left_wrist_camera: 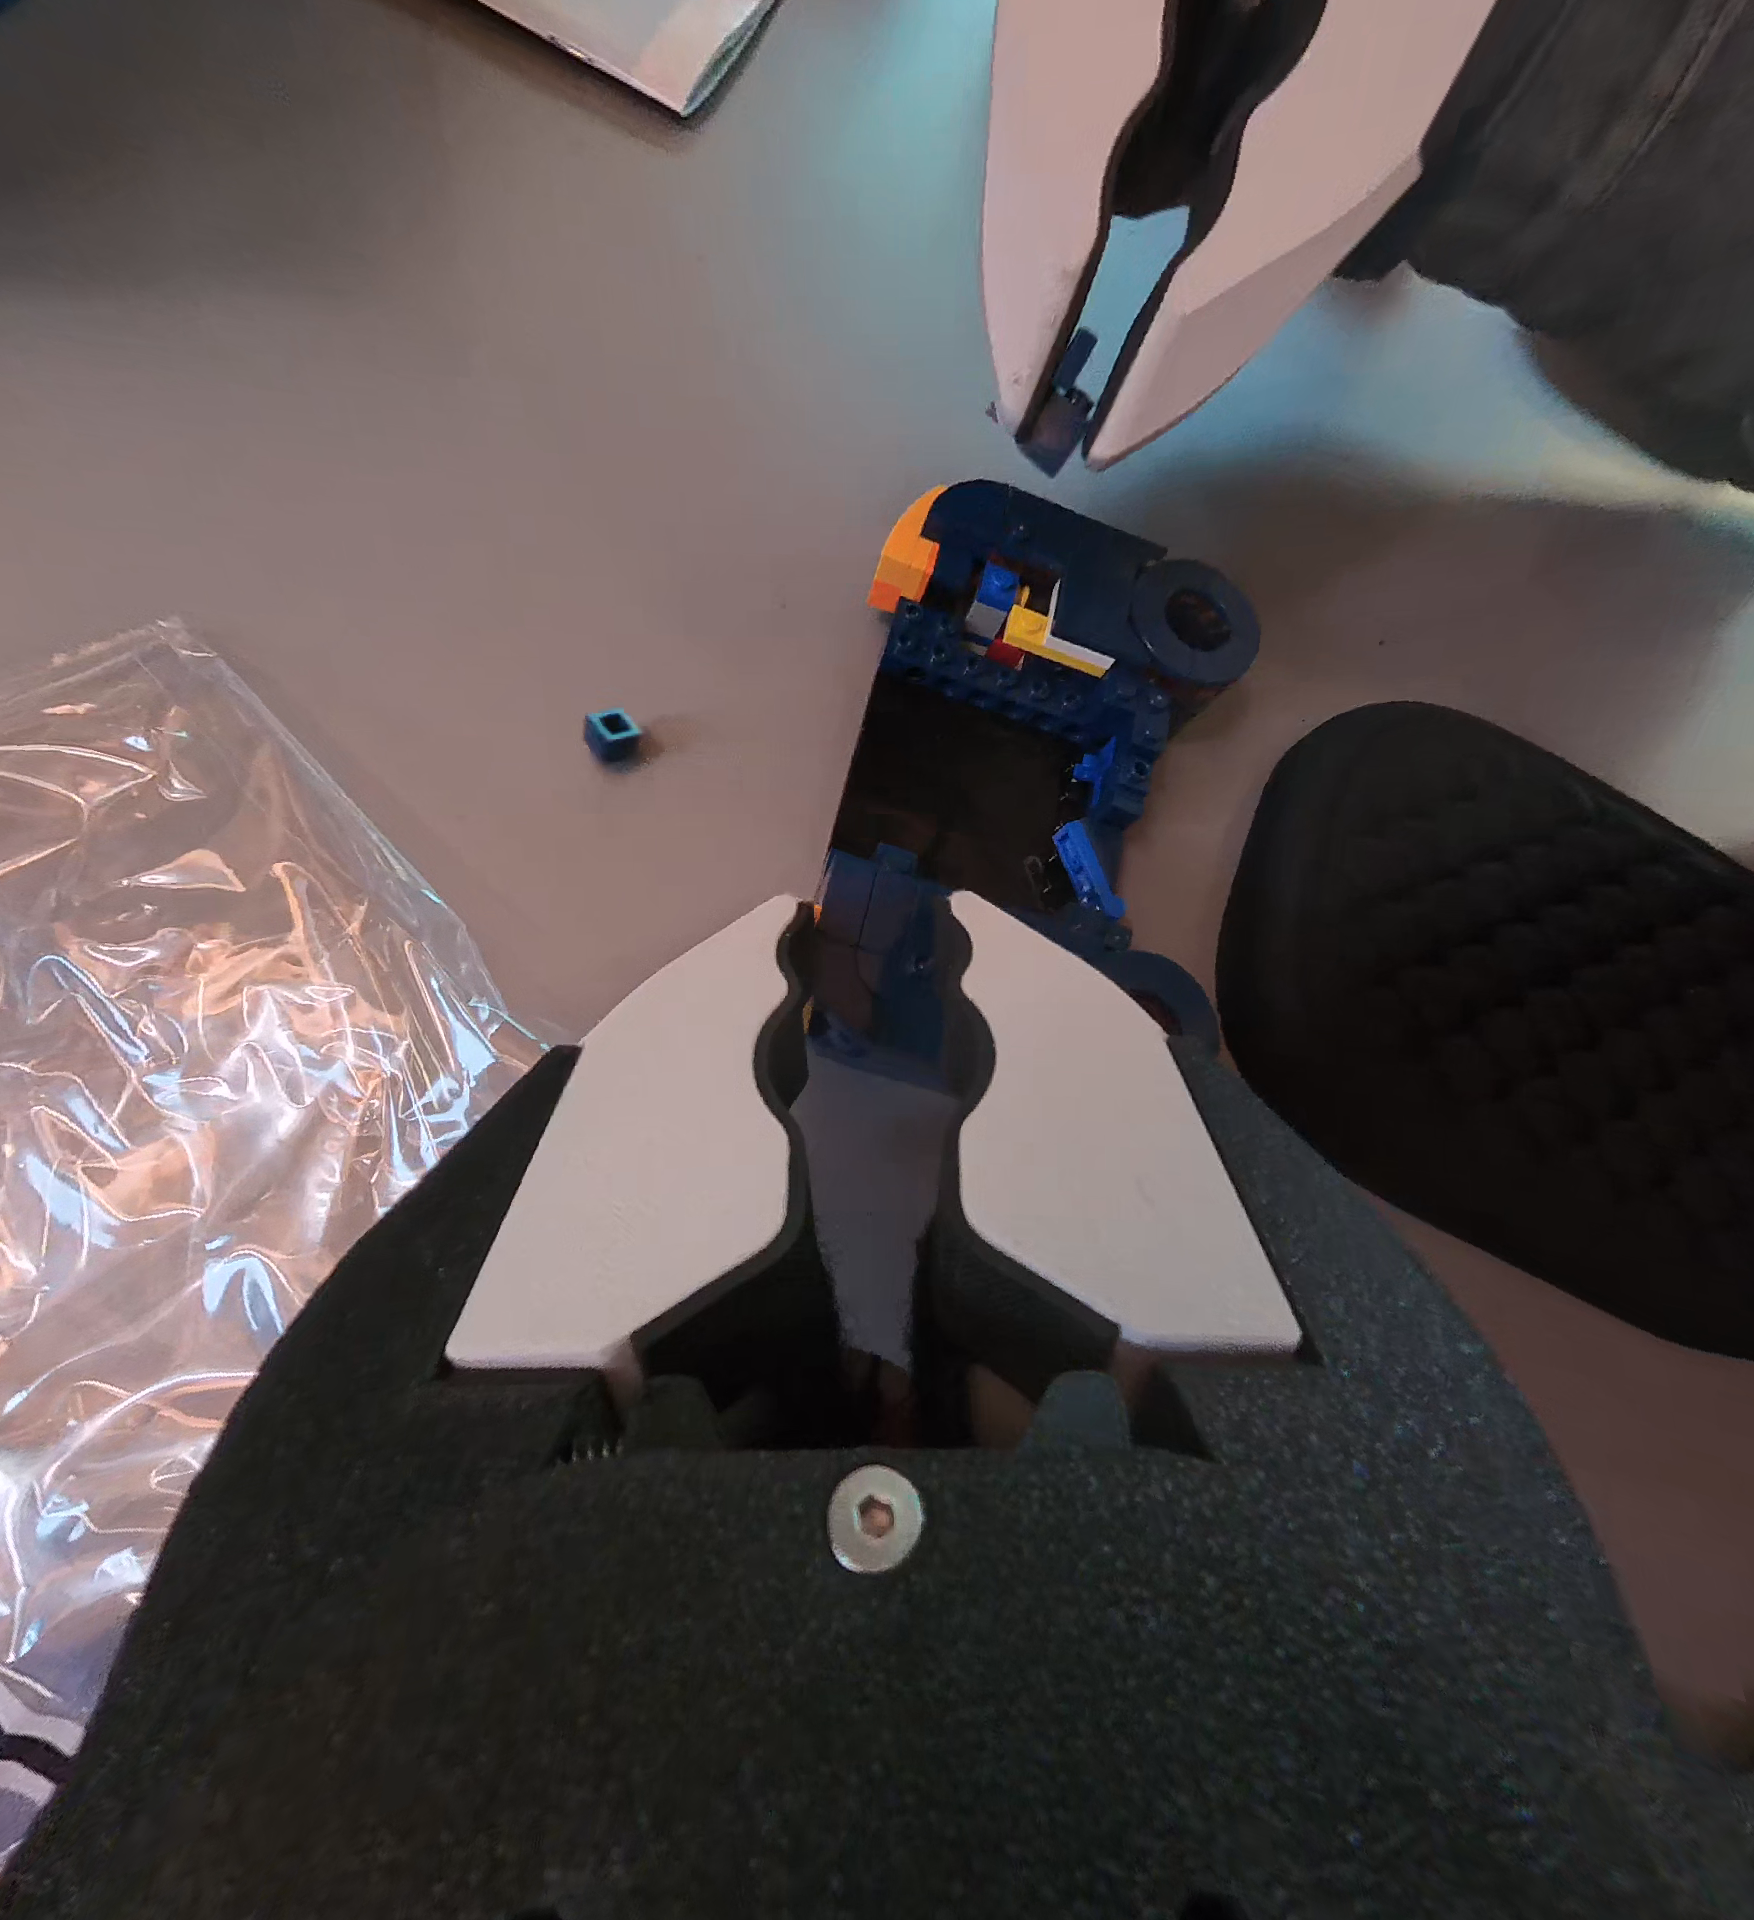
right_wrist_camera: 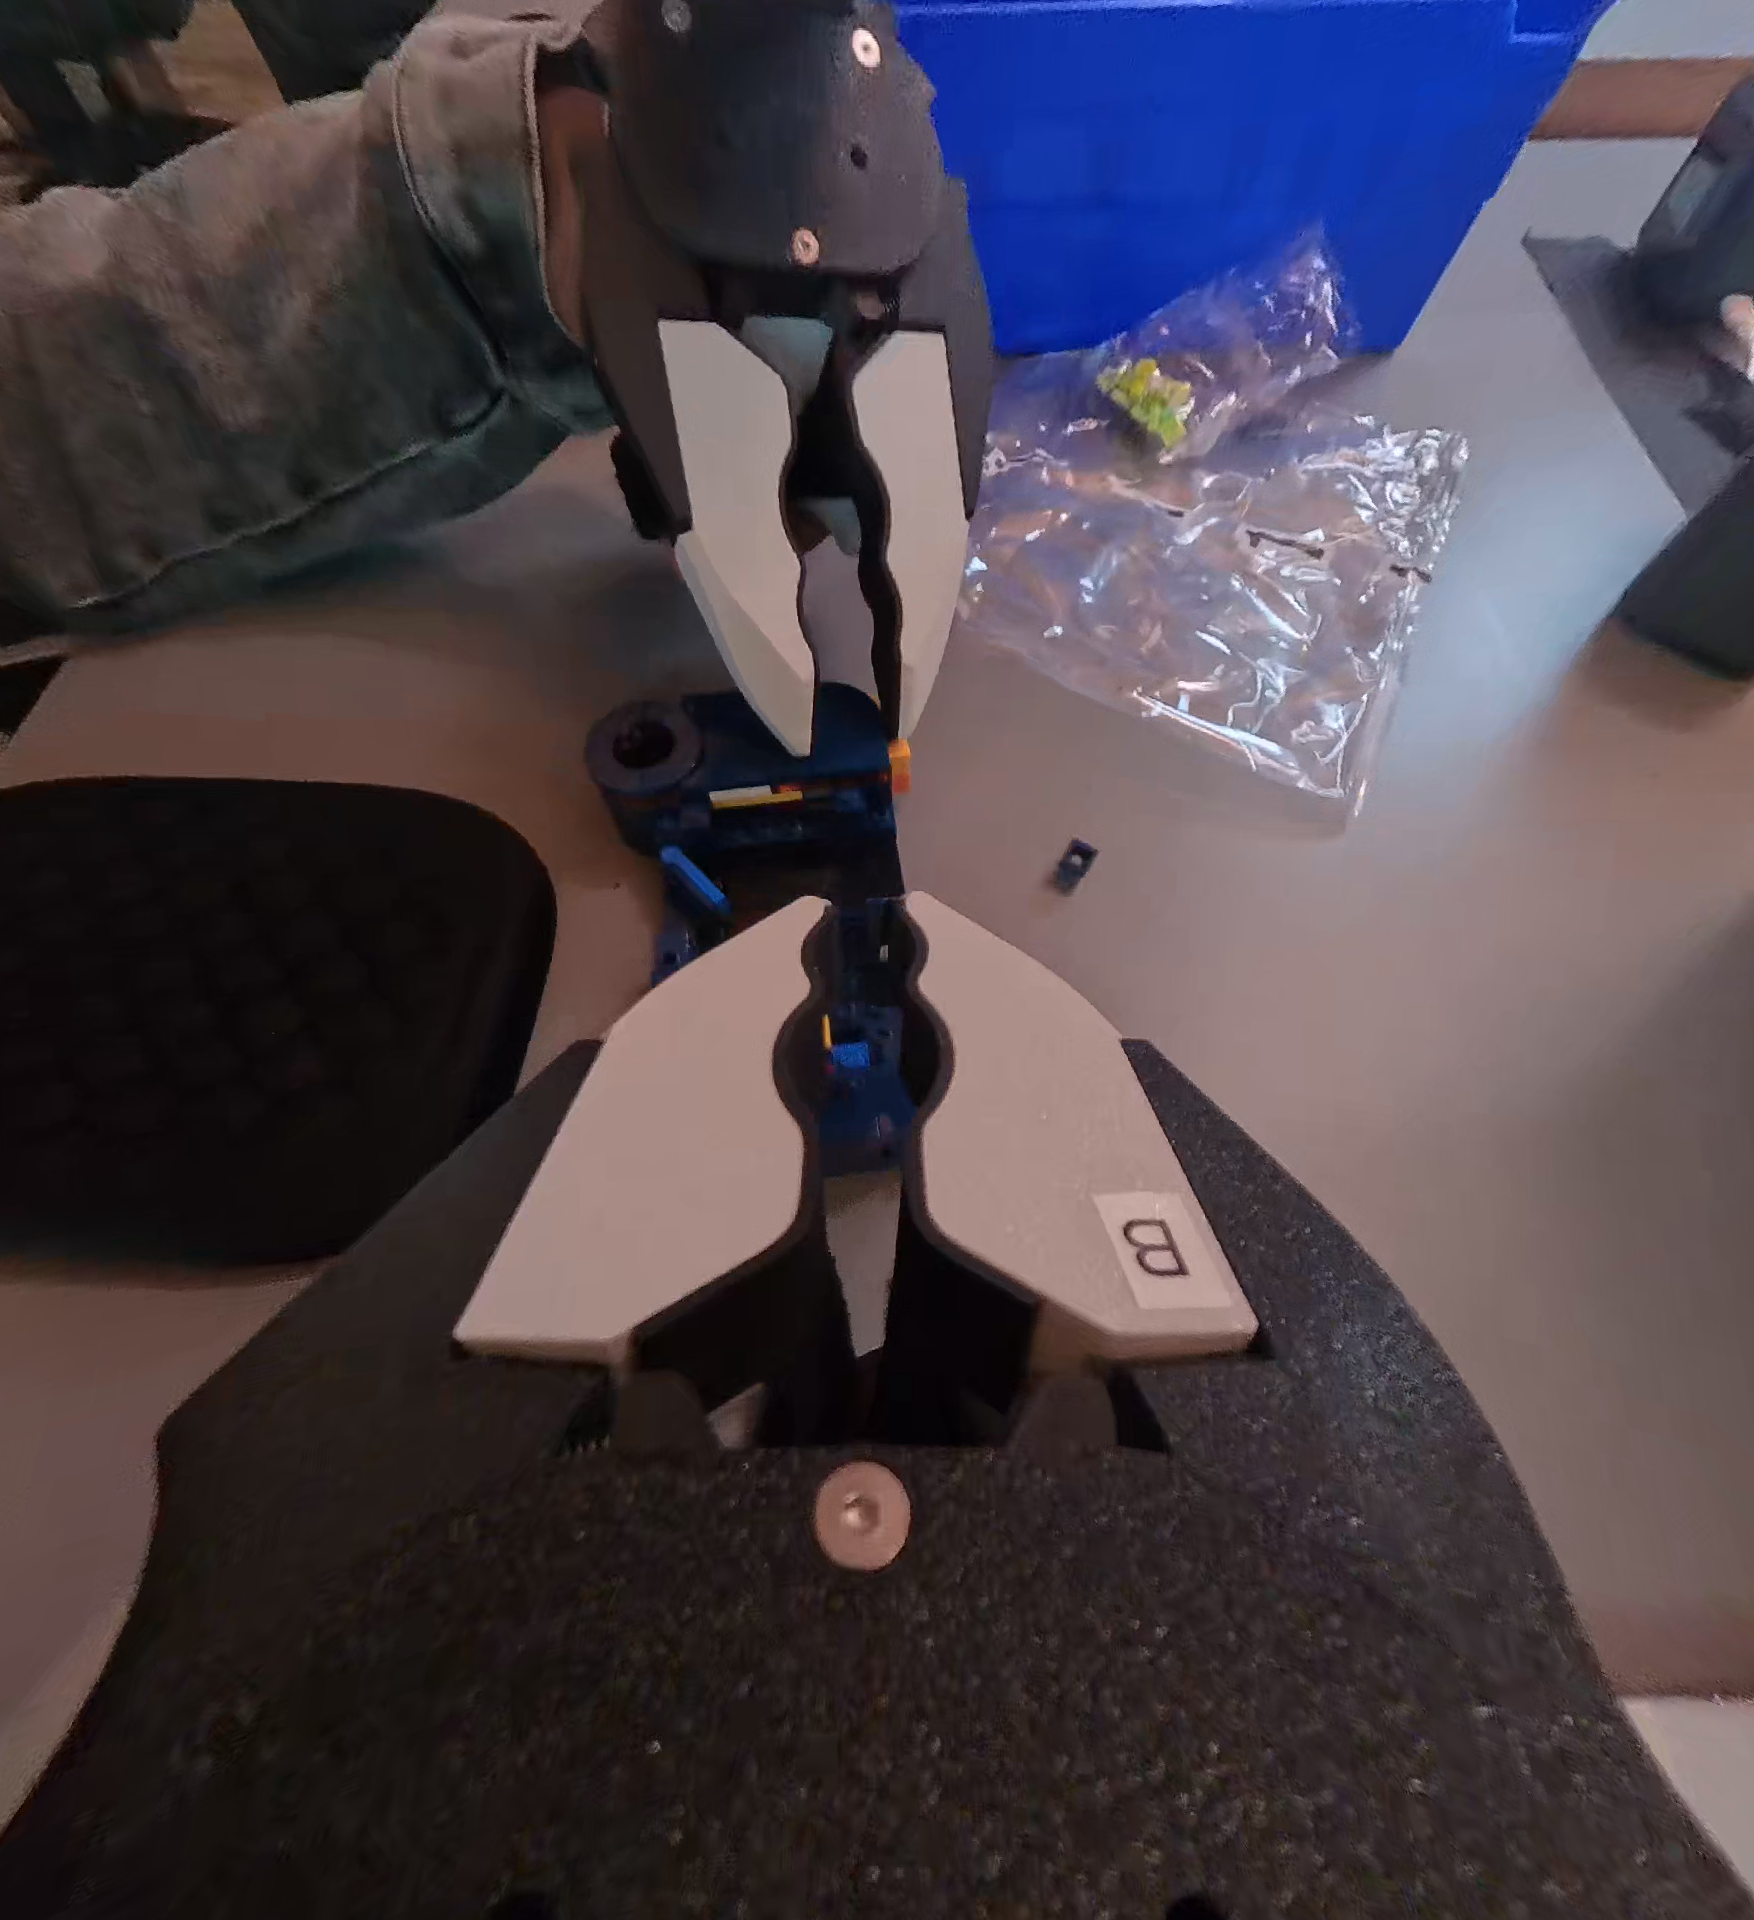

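Left view, fingers: the white fingers (left_wrist_camera: 686,1122) of the left gripper (left_wrist_camera: 878,920) are squeezing the near end of the dark blue toy-brick car with an orange corner (left_wrist_camera: 998,665). That squeeze is probably stopping the car from sliding on the tan table (left_wrist_camera: 385,416).
Left view, other gripper: the right gripper (left_wrist_camera: 1060,436) is hanging just above the car's far end. It is pinching a small dark brick (left_wrist_camera: 1055,410) at its very tips, so the brick is poking down toward the car.
Left view, around: a tiny blue square brick (left_wrist_camera: 613,732) is lying alone near the car. A crinkly clear plastic bag (left_wrist_camera: 125,1039) is lying to one side and a black bumpy pad (left_wrist_camera: 1527,1039) to the other.
Right view, fingers: the right gripper (right_wrist_camera: 868,914) is holding its fingers nearly together over the car (right_wrist_camera: 748,821). The small dark brick is hard to pick out here.
Right view, far end: the left gripper (right_wrist_camera: 852,732) is pressing its tips onto the car.
Right view, behind: a big blue plastic box (right_wrist_camera: 1216,156) is standing past the bag (right_wrist_camera: 1216,582).
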Tool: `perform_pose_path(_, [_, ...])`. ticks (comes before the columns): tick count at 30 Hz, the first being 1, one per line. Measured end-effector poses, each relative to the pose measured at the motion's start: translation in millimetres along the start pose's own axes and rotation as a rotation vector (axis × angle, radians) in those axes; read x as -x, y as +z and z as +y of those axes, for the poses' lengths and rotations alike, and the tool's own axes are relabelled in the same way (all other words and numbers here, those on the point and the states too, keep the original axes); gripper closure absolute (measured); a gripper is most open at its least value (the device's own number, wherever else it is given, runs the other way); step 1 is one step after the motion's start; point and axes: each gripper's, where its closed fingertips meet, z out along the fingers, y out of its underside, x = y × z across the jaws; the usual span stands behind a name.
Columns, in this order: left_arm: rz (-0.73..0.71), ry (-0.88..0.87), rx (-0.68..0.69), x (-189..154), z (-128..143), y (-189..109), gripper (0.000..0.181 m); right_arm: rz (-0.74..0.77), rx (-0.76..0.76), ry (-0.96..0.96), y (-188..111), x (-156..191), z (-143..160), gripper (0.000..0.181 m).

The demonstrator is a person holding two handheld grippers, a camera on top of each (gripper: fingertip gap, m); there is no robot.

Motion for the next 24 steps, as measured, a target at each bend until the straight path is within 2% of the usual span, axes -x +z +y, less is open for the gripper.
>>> perform_pose_path(3, [0.008, 0.003, -0.032, -0.8, -7.2, -2.9, 0.154, -0.047, -0.14, 0.041, 1.6, 7.3, -20.6, 0.172])
perform_pose_path(5, [0.045, 0.055, -0.189, -9.4, -32.0, -12.6, 0.153, -0.096, -0.301, 0.124, -4.5, 10.0, -41.5, 0.172])
perform_pose_path(8, [0.09, 0.222, -0.477, -35.8, -74.0, -34.8, 0.152, -0.162, -0.524, 0.248, -18.2, 12.6, -67.3, 0.172])
perform_pose_path(10, [0.087, 0.268, -0.587, -48.0, -91.3, -38.2, 0.156, -0.193, -0.622, 0.289, -24.5, 16.5, -78.6, 0.173])
perform_pose_path(14, [0.345, 0.116, -0.678, -75.0, -109.8, -34.4, 0.162, -0.172, -0.764, 0.23, -36.1, 26.1, -94.7, 0.173])
perform_pose_path(15, [0.362, 0.094, -0.701, -75.6, -113.1, -34.2, 0.162, -0.168, -0.786, 0.231, -37.8, 27.0, -96.6, 0.173])
perform_pose_path(20, [0.269, 0.154, -0.713, -72.8, -115.4, -28.2, 0.165, -0.179, -0.807, 0.248, -35.5, 32.7, -97.5, 0.173])
perform_pose_path(24, [0.297, 0.134, -0.715, -70.7, -112.7, -26.7, 0.164, -0.178, -0.773, 0.261, -27.1, 32.9, -90.8, 0.173])
